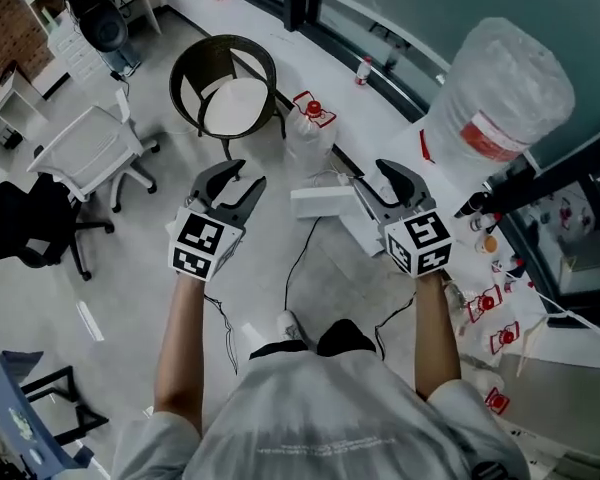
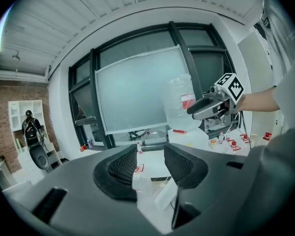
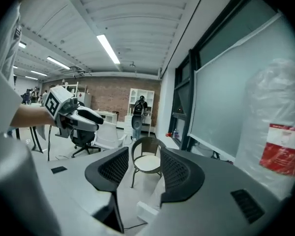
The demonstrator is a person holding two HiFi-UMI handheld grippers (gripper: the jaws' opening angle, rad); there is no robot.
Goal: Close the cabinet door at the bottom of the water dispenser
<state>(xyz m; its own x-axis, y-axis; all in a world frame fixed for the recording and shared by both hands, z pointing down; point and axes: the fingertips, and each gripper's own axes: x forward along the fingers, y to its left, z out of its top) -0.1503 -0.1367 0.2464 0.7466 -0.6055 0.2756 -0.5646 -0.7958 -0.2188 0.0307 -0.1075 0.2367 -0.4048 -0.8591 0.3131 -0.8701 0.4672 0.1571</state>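
Observation:
The water dispenser stands at the right, with a big clear water bottle [image 1: 505, 83] on top. Its white cabinet door [image 1: 322, 203] stands swung out low over the floor. My left gripper [image 1: 237, 184] hangs open in the air left of the door, touching nothing. To the door's right, my right gripper [image 1: 385, 182] is open beside it, and I cannot tell whether they touch. In the left gripper view the jaws [image 2: 150, 163] stand apart and empty above the door [image 2: 164, 195]. The right gripper view shows empty parted jaws [image 3: 145, 167] and the bottle [image 3: 278, 132].
A round wicker chair [image 1: 230, 93] stands ahead, with a white office chair [image 1: 90, 148] and a black one [image 1: 30, 233] to the left. A red-tagged plastic bottle [image 1: 312, 116] sits near the door. Cables [image 1: 300, 258] run across the floor. Small red-tagged items [image 1: 490, 303] lie at right.

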